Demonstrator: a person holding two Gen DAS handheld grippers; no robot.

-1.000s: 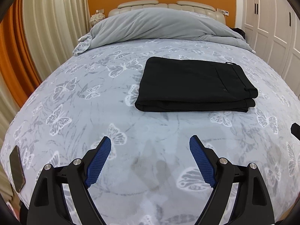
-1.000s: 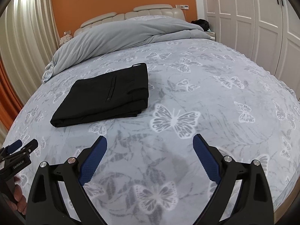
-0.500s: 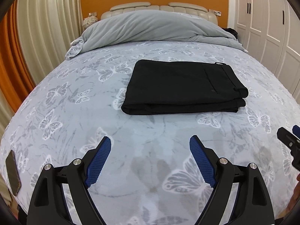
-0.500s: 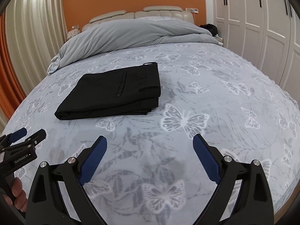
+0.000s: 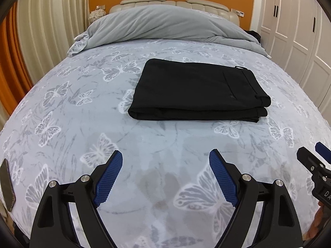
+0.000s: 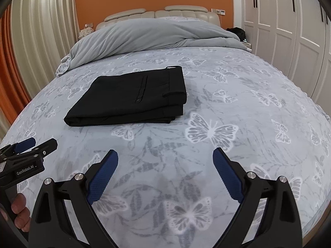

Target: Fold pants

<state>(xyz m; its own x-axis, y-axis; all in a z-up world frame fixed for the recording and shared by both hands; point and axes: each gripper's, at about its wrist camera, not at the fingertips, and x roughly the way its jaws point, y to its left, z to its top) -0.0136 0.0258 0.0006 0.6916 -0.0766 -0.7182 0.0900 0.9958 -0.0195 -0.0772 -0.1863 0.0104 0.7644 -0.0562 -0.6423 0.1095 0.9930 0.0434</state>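
Black pants (image 5: 196,88) lie folded into a flat rectangular stack on the butterfly-print bedspread (image 5: 62,107), waistband to the right. The right wrist view shows the same pants (image 6: 132,97) left of centre. My left gripper (image 5: 165,159) hangs open over the bedspread, well short of the stack, nothing between its blue pads. My right gripper (image 6: 165,157) is open too, empty, nearer than the pants and to their right. Each view catches the other gripper at its edge: the right gripper (image 5: 314,157) and the left gripper (image 6: 35,144), held by a hand (image 6: 18,210).
A rumpled grey duvet (image 5: 165,26) is heaped at the head of the bed below a padded headboard (image 5: 175,3). White wardrobe doors (image 6: 289,31) line the right side, pale curtains (image 5: 47,24) the left. A dark flat object (image 5: 7,184) lies at the bedspread's left edge.
Both views have swung a little, so the pants have shifted left in the left wrist view and right in the right wrist view. Both grippers stay open and empty. The pants have not moved.
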